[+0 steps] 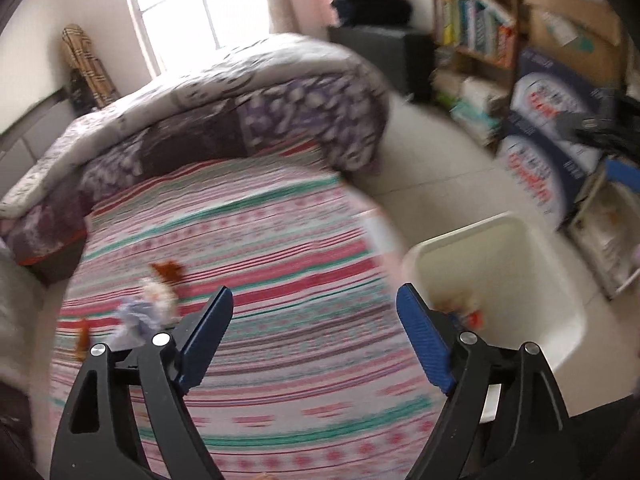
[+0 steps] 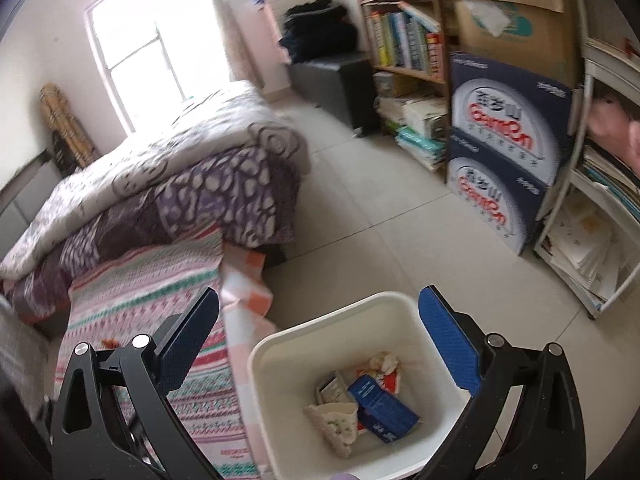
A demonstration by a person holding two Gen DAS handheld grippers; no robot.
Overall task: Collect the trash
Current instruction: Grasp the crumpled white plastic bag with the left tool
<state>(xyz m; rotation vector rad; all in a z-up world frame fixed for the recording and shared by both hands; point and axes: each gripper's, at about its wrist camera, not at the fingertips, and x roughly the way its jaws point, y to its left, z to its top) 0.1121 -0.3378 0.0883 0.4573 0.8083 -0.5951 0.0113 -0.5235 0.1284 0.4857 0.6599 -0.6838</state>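
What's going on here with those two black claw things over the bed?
A person is clearing trash off a bed with a handheld gripper in each hand. The left gripper is open and empty above the striped cover, where a few scraps still lie. The right gripper is open and empty too, above a white bin on the floor beside the bed. The bin already holds a blue carton and some crumpled wrappers.

Both the left gripper (image 1: 314,300) and right gripper (image 2: 320,300) have black angular arms. Silver round screws sit at their joints. Their pads are ribbed blue
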